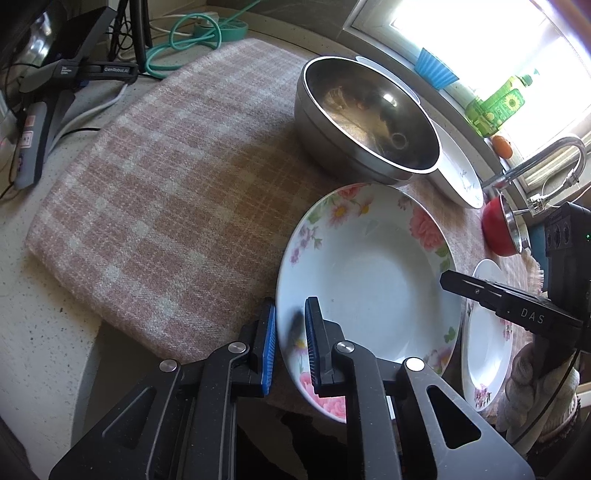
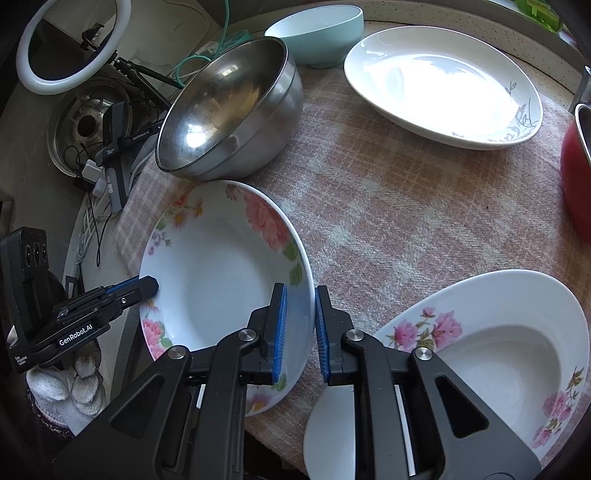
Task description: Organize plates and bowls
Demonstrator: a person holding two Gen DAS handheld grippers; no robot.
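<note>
A rose-patterned deep plate [image 1: 369,280] sits at the near edge of a pink checked cloth [image 1: 166,206] spread over a speckled worktop [image 1: 29,332], gripped from both sides. The left gripper [image 1: 290,347] has its blue-padded fingers [image 1: 269,347] pinched on the plate's near-left rim, one pad under the rim's outer side and one inside the dish. The right gripper [image 2: 300,332] is likewise clamped on the opposite rim, its fingers [image 2: 280,332] nearly together with only the rim's thin edge between them. A gloved hand [image 2: 66,391] can be seen beneath the left tool in the right wrist view.

Just behind the plate, touching or almost touching its far rim, stand stacked steel bowls [image 2: 229,110], tilted toward the camera. Beyond them stands a pale green bowl [image 2: 317,33], and beside it a white oval dish with a grey leaf sprig [image 2: 443,85]. To the right of the held plate lies a second flowered plate [image 2: 491,354], apart from it, its near side overlapping a plain white plate [image 2: 332,435]. A red pot with a steel rim [image 2: 576,170] stands at the cloth's right edge.

Farther out, a tap [image 1: 554,155], a green bottle [image 1: 495,107] and a blue pleated cup [image 1: 436,70] line the bright window sill. A ring light [image 2: 66,48], cables and a spare gripper [image 1: 44,122] crowd the worktop's left end.
</note>
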